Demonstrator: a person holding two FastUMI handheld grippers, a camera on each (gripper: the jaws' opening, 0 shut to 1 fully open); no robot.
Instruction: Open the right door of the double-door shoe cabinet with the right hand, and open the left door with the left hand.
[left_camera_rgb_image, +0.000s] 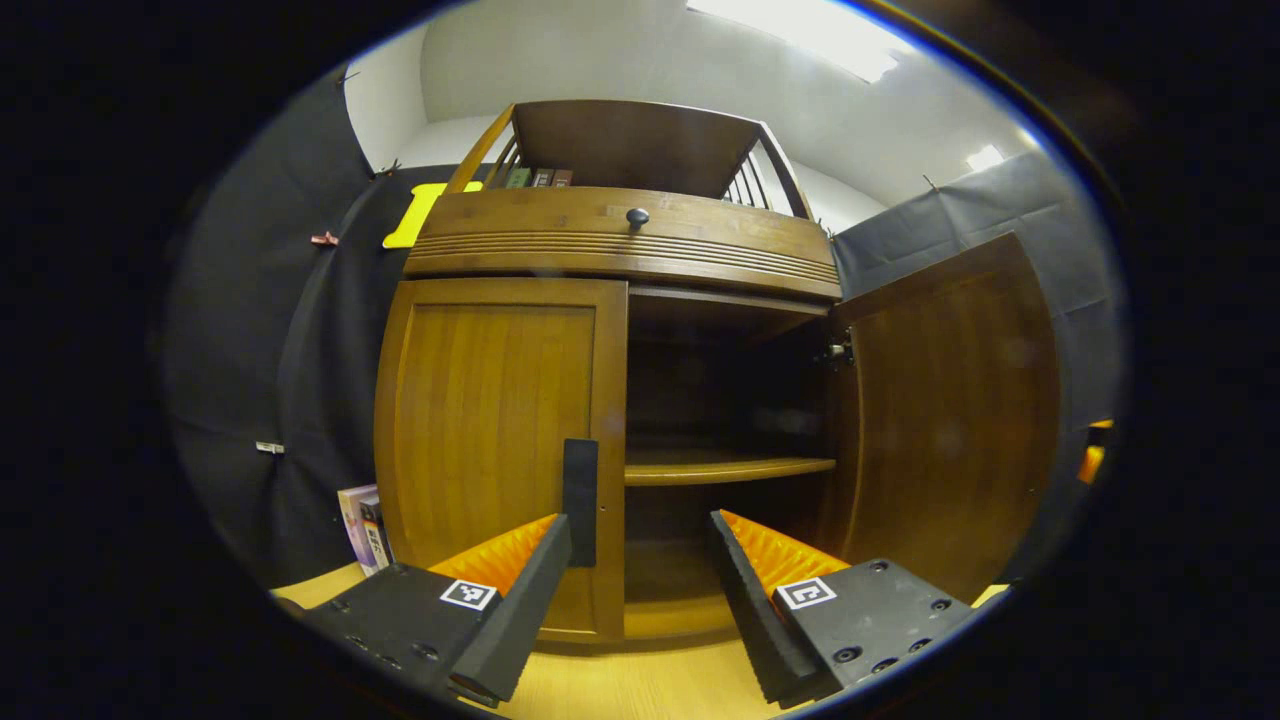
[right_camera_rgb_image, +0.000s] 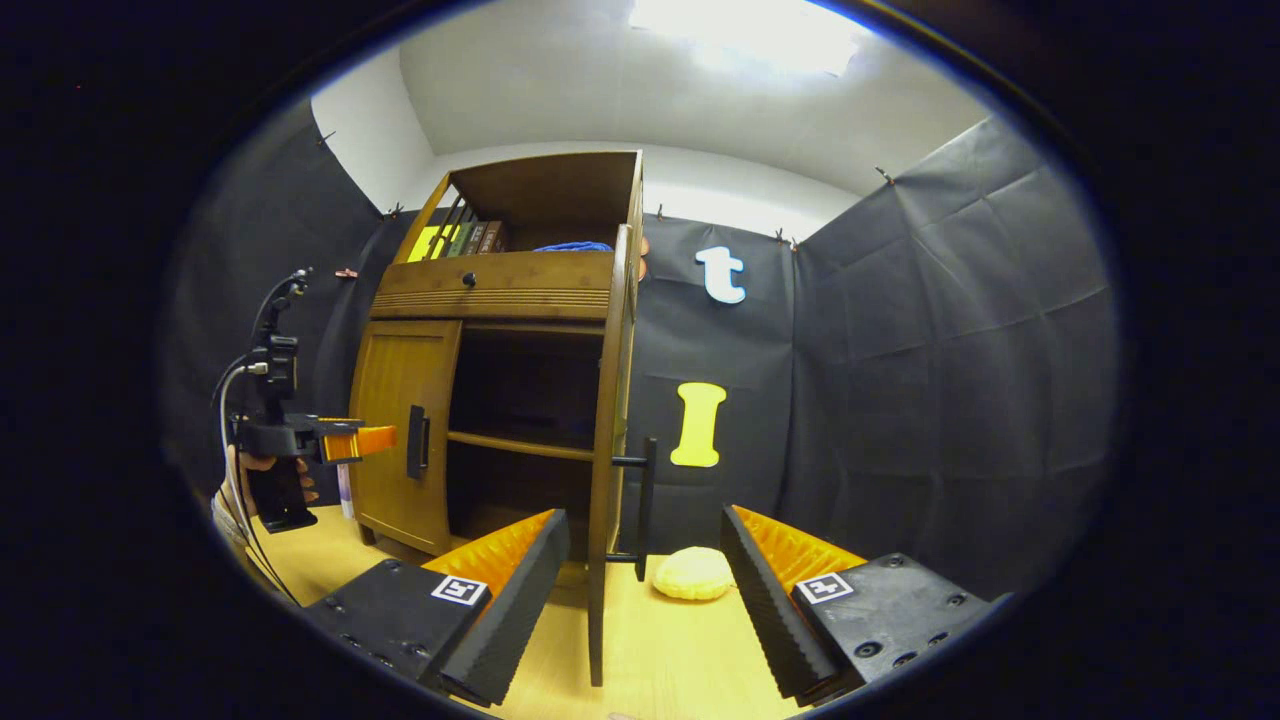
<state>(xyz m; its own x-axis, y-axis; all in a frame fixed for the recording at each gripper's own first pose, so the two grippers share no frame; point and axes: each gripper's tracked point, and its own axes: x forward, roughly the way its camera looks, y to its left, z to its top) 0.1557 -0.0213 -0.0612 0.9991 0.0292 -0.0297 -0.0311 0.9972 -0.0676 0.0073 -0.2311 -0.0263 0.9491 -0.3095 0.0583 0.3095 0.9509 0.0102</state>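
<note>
Left gripper (left_camera_rgb_image: 640, 560), fingers spread and empty, lines up on the closed left door's handle (left_camera_rgb_image: 580, 502) for the pull; right gripper (right_camera_rgb_image: 645, 565), released, brackets the swung-open right door's handle (right_camera_rgb_image: 645, 500).

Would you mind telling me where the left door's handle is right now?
In the left gripper view, the handle sits on the shut left door, just above the left tool's near finger.

Pale yellow round cushion-like thing (right_camera_rgb_image: 693, 573) lies on the wooden floor (right_camera_rgb_image: 680, 650) near the cloth wall. Small boxes (left_camera_rgb_image: 364, 527) stand on floor at the left. Books (right_camera_rgb_image: 470, 239) and blue cloth (right_camera_rgb_image: 572, 246) on top shelf.
</note>
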